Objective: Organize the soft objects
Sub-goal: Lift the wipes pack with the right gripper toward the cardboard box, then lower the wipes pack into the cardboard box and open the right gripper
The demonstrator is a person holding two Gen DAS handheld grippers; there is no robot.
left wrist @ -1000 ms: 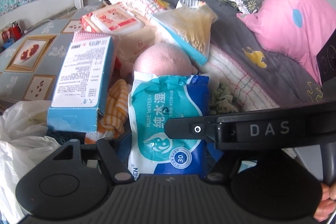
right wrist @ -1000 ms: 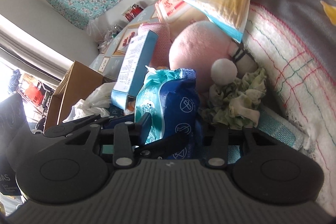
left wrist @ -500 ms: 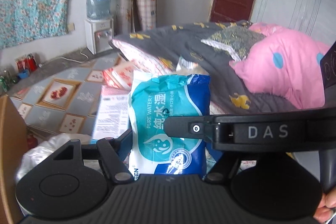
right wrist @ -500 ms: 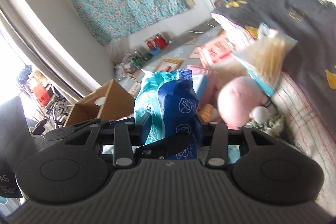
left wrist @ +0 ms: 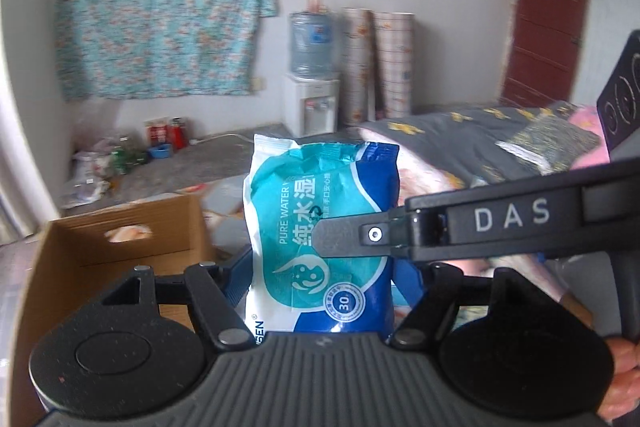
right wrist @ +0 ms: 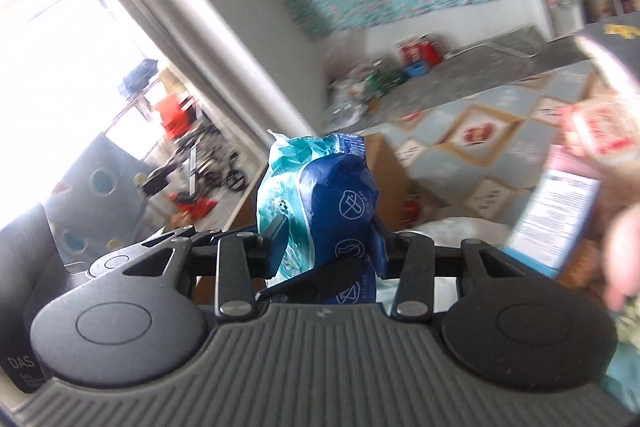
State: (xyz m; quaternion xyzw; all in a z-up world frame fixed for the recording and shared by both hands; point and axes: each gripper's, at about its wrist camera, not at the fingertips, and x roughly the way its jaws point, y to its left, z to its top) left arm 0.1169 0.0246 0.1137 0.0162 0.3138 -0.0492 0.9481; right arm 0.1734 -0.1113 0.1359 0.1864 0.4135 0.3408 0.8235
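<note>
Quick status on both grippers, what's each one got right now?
Left gripper: shut on the wet wipes pack, across its wide face.
Right gripper: shut on the same wet wipes pack, across its narrow sides.

Left gripper [left wrist: 320, 275] pointed forward and somewhat down, jaws set wide, pressed against both side edges of a wet-wipe pack [left wrist: 320, 227]. Right gripper [right wrist: 326, 239] tilted likewise, jaws narrower, clamped across the same pack's front and back faces. One right finger [left wrist: 352, 237] lying across the pack's printed front in the left view. Fingertips of a hand [left wrist: 624, 383] visible at the lower right edge.
</note>
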